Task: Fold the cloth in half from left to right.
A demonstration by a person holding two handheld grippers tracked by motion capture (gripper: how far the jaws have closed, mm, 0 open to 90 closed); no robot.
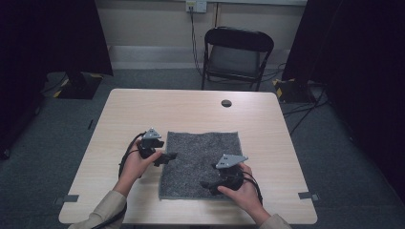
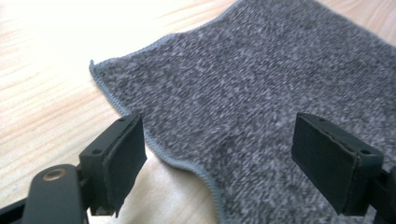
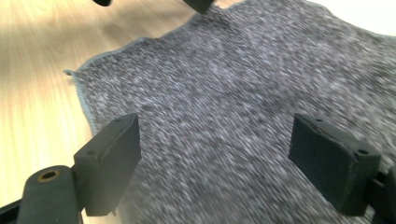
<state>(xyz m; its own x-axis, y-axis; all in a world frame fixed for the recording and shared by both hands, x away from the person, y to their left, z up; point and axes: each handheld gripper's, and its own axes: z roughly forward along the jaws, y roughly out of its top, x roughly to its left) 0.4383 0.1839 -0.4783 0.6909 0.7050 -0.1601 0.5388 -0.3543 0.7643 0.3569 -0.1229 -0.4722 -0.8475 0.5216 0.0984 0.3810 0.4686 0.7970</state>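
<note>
High view shows the grey cloth [image 1: 200, 164] lying flat in the lower middle of the frame, on the near half of the pale wooden table [image 1: 191, 105]. At the cloth's left edge the left gripper [image 1: 168, 157] sits with its jaws spread wide, holding nothing; in the left gripper view the stitched hem runs between them. Over the cloth's lower right part the right gripper [image 1: 206, 184] also stands wide open and empty. Beyond the table, at the top centre, stands a black folding chair [image 1: 237, 55].
</note>
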